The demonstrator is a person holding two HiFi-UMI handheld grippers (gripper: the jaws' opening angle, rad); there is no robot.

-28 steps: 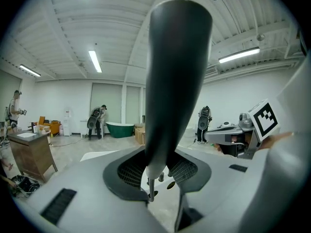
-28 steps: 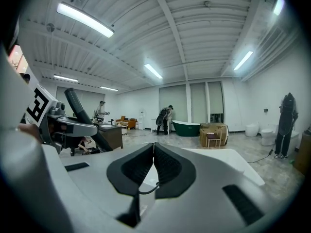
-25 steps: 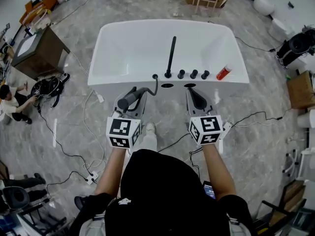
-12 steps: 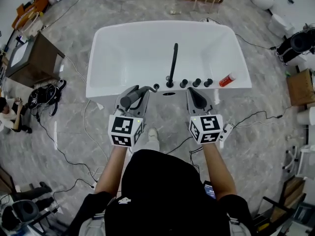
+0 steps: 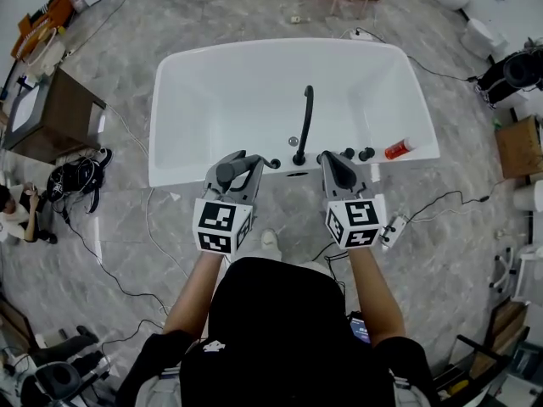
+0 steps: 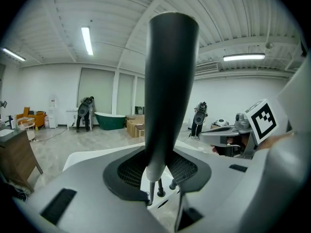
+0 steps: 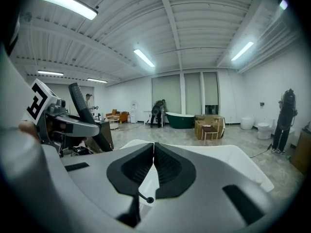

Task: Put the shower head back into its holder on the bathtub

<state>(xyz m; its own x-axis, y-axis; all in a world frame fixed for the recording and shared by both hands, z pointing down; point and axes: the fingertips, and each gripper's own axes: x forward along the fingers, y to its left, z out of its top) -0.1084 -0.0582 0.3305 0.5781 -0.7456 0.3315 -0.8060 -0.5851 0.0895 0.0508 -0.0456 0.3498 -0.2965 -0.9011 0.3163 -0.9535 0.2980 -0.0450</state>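
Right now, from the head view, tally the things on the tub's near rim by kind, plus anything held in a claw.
Black spout: 1
Black knobs in view: 2
Red bottle: 1
Shower head, gripped in the left claw: 1
Total: 5

White rounded bathtub (image 5: 221, 100): glossy, smooth, acrylic-looking. Matt black cylindrical shower head (image 6: 167, 81): smooth, slight satin sheen. Thin black tap spout (image 5: 304, 121): matt. Grey marbled tile floor (image 5: 458, 261): polished, faintly reflective. Brown box-shaped cabinet (image 5: 64, 104): wood-look, dull.
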